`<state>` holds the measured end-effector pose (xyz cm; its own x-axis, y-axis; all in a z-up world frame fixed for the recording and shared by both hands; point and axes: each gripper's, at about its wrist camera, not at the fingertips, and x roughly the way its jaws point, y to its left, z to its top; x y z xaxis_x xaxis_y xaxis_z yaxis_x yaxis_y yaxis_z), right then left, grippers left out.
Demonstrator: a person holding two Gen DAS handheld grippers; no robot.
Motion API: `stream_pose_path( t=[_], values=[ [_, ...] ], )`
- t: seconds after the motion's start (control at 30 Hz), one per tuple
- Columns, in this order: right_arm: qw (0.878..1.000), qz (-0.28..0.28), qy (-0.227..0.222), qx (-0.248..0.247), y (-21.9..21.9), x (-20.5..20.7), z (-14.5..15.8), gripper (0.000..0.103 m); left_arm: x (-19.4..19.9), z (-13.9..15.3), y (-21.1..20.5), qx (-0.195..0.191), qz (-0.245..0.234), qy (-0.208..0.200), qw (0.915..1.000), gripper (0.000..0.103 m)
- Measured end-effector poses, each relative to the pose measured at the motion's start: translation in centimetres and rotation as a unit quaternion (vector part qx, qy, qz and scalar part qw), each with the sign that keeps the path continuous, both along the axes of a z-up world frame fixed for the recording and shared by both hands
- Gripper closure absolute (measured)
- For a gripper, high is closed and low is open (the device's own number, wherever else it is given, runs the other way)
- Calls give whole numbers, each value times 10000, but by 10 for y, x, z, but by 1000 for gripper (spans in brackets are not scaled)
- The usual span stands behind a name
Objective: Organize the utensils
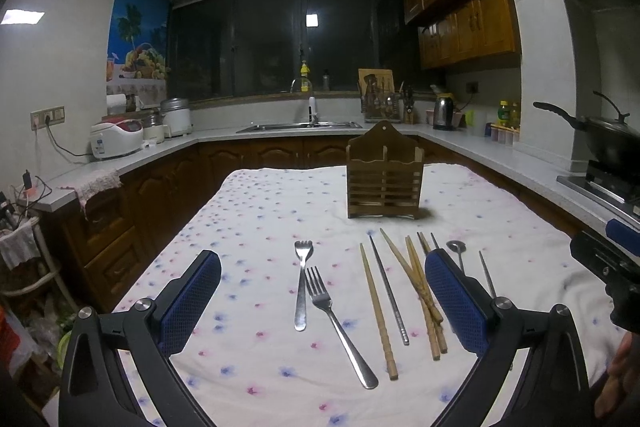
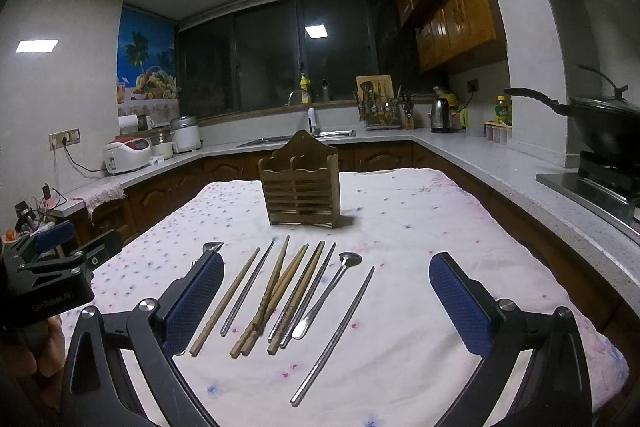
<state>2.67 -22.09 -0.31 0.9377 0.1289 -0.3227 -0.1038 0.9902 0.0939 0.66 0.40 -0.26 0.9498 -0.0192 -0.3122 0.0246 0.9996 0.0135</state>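
Note:
A wooden utensil holder (image 1: pixel 384 179) with two compartments stands upright at the far side of the floral tablecloth (image 1: pixel 256 219); it also shows in the right wrist view (image 2: pixel 302 187). Two metal forks (image 1: pixel 301 287) (image 1: pixel 340 327) lie before my open, empty left gripper (image 1: pixel 322 303). Wooden chopsticks (image 1: pixel 378 311) and metal chopsticks (image 1: pixel 390 291) lie to their right. My right gripper (image 2: pixel 326 303) is open and empty above several wooden chopsticks (image 2: pixel 276 295), a small metal spoon (image 2: pixel 328 291) and a metal chopstick (image 2: pixel 336 335).
Kitchen counters (image 1: pixel 500 155) ring the table, with a sink (image 1: pixel 300 126), rice cookers (image 1: pixel 116 139), a kettle (image 1: pixel 443 113) and a wok on the stove (image 1: pixel 608 139). The right gripper's body (image 1: pixel 604 267) shows at the left view's right edge.

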Motion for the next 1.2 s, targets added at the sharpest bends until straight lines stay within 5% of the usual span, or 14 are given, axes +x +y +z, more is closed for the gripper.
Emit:
stream_pose_path(
  t=[0.83, 1.2],
  values=[
    [10000, 21, 71, -35, 6, 3, -1, 0, 2, 0, 2, -49, -27, 63, 10000, 1],
    [9970, 12, 767, 127, -4, 39, -2, 0, 47, 9, 21, -652, -247, 1043, 9921, 1]
  ],
)
